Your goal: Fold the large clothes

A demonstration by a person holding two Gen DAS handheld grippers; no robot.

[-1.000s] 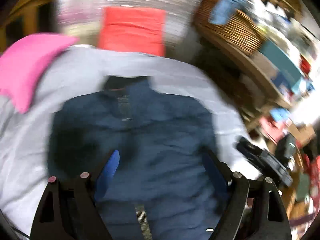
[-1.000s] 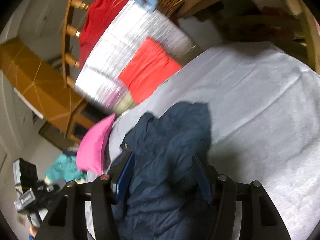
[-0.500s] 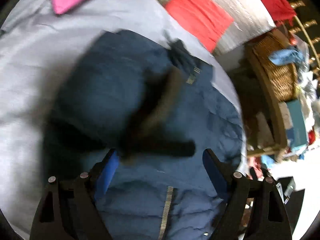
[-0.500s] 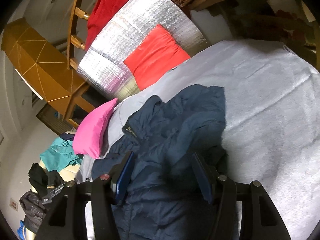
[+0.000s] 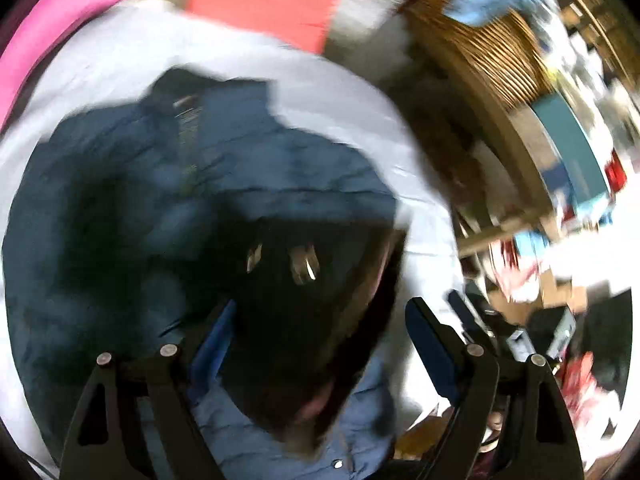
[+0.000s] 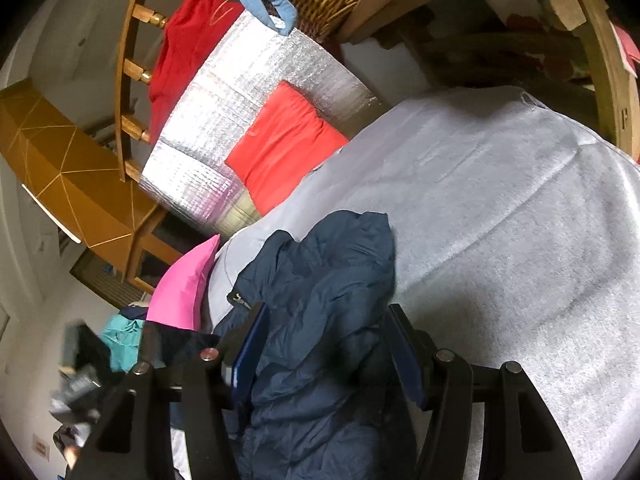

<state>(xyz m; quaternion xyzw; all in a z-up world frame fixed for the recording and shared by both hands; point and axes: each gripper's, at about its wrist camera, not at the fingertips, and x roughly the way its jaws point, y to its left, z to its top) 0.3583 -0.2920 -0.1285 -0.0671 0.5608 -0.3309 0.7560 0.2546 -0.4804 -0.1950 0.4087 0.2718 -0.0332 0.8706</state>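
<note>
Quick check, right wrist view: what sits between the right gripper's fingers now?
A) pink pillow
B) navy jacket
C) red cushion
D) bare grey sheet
B: in the right wrist view the navy jacket lies bunched between the spread fingers of the right gripper, while the pink pillow and red cushion sit farther off at the edge of the grey sheet.

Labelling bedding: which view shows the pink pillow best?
Right wrist: the pink pillow is sharp, lying beside the navy jacket. Left wrist shows only a blurred pink sliver at the frame edge.
</note>
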